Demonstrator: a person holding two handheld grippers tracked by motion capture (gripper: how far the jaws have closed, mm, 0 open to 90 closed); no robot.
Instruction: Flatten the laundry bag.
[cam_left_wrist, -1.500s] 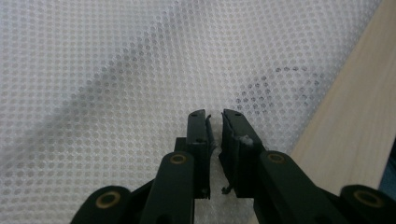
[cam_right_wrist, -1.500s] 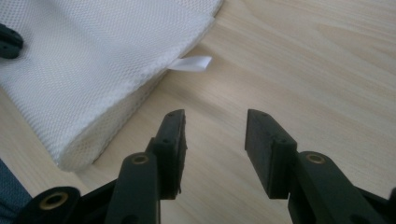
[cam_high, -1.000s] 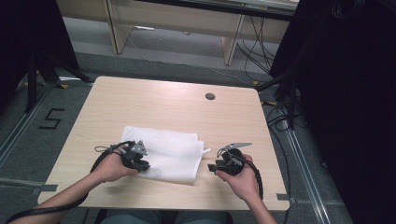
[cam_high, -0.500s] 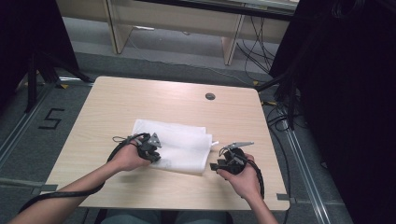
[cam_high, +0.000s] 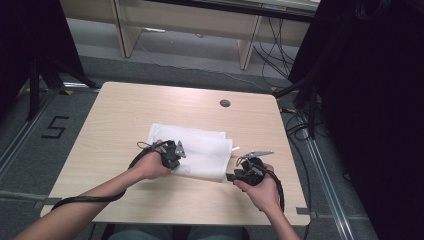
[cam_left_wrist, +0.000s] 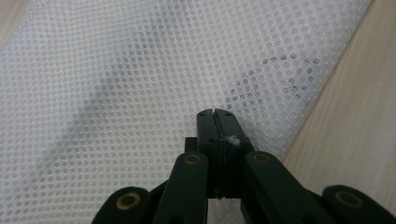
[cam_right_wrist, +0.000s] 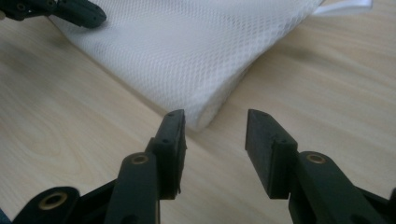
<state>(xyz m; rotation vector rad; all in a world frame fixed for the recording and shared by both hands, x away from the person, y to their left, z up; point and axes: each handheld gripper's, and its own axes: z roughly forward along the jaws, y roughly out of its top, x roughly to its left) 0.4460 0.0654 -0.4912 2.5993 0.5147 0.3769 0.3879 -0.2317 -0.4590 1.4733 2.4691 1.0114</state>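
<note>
A white mesh bag (cam_high: 200, 145) lies folded on the wooden table (cam_high: 150, 105), a little right of centre. My left gripper (cam_high: 175, 158) rests on its front left part, jaws pressed together with a scrap of white mesh pinched between them (cam_left_wrist: 215, 114); the mesh bag (cam_left_wrist: 140, 70) spreads out beyond the tips. My right gripper (cam_high: 231, 175) sits on the table by the bag's front right corner, jaws open and empty (cam_right_wrist: 215, 123), pointing at that corner of the mesh bag (cam_right_wrist: 187, 46). The left gripper (cam_right_wrist: 70, 11) shows at the far side of the bag.
A white strap (cam_high: 234, 148) sticks out at the bag's right edge. A round cable hole (cam_high: 225, 103) lies in the table behind the bag. Dark curtains stand to the left and right; cables run on the floor at the right.
My left gripper has moved right, taking the bag's left edge with it, so the bag now lies folded narrower. The right gripper has stayed put.
</note>
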